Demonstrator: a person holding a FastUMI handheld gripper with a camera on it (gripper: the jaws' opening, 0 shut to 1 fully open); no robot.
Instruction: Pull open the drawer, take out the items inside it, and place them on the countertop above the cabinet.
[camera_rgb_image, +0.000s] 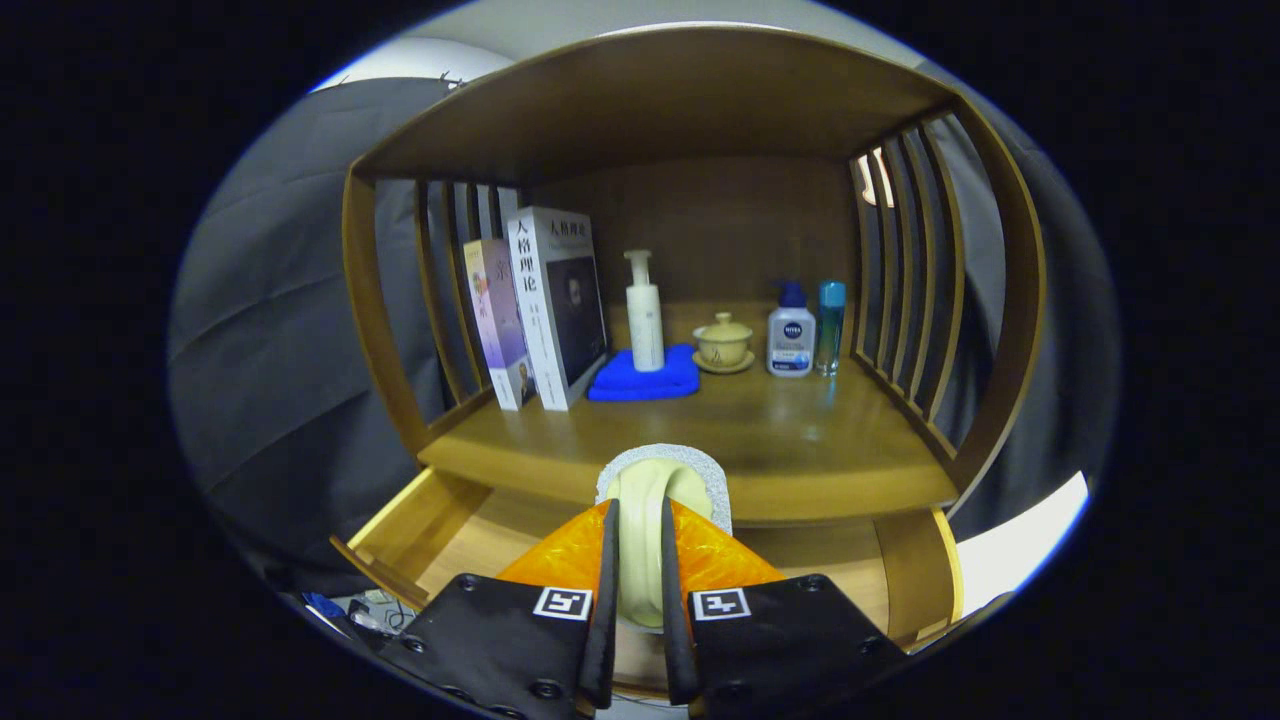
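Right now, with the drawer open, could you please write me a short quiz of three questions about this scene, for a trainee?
1. True or false: the gripper holds the pale sponge between its jaws.
2. What does the white pump bottle stand on? A) the blue cloth B) a book C) the saucer
3. Fill in: the lidded cup stands between the white pump bottle and the ____ with the blue cap.

Key
1. True; both jaws press on the sponge above the open drawer.
2. A.
3. Lotion bottle.
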